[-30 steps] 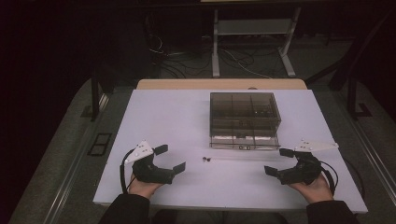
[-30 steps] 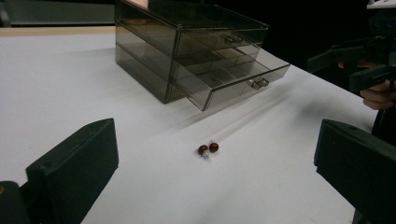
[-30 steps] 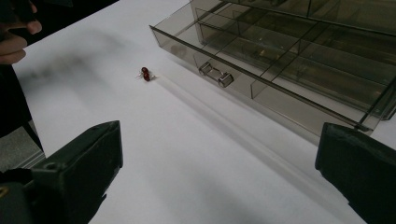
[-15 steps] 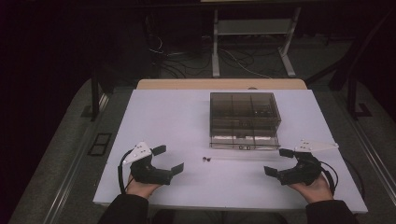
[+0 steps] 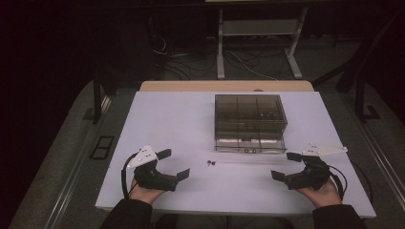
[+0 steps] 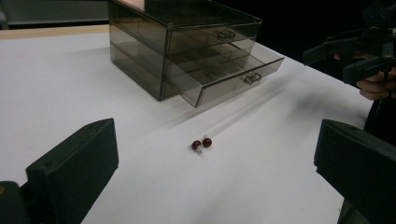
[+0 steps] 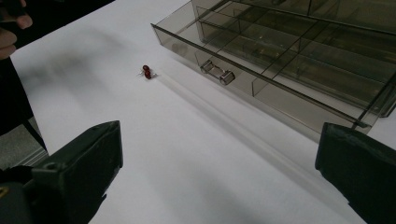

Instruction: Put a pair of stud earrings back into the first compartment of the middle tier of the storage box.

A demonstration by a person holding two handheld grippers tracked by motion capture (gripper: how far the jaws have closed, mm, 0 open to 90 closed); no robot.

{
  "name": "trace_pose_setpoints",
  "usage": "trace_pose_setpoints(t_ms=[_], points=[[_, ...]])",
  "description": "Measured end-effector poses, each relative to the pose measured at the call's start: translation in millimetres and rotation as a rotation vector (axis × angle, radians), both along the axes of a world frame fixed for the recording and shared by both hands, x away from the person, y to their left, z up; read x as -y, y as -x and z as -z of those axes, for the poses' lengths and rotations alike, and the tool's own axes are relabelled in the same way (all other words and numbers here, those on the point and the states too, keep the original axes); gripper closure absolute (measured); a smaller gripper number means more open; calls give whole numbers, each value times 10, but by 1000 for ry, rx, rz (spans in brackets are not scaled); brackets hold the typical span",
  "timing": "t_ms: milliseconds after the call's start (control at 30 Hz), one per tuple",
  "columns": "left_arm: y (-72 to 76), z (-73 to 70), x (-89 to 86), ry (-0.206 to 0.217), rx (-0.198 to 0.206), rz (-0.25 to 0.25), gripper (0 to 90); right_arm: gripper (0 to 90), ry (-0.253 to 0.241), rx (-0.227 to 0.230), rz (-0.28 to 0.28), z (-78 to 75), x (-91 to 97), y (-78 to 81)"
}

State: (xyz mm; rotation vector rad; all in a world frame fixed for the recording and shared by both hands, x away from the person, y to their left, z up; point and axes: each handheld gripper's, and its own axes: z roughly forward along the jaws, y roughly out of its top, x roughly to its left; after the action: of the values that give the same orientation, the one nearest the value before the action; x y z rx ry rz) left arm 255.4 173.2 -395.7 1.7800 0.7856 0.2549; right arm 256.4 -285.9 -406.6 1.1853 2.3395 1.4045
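A smoky clear drawer box (image 5: pixel 249 121) stands at the table's middle, its bottom drawer (image 6: pixel 233 74) pulled out a little and divided into compartments (image 7: pixel 299 60). Two small red beads (image 5: pixel 211 162) (image 6: pixel 201 143) (image 7: pixel 146 71) lie touching each other on the white table in front of the box. My left gripper (image 5: pixel 173 164) rests open at the near left, pointing at the beads. At the near right my right gripper (image 5: pixel 285 165) is open too, also seen in the left gripper view (image 6: pixel 348 53). Both hold nothing.
The white table (image 5: pixel 167 119) has bare room to the left of the box and between the grippers. A thin clear rod or streak (image 6: pixel 243 112) lies from the beads toward the right. Beyond the table are a wooden edge (image 5: pixel 191 86), cables and a metal stand (image 5: pixel 258 28).
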Motion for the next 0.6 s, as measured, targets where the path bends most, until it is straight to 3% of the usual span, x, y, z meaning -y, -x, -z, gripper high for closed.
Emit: trace_pose_setpoints(t_ms=[600], points=[[-281, -217, 146, -66, -50, 23, 0, 3, 12, -6, -1, 5, -21, 8]])
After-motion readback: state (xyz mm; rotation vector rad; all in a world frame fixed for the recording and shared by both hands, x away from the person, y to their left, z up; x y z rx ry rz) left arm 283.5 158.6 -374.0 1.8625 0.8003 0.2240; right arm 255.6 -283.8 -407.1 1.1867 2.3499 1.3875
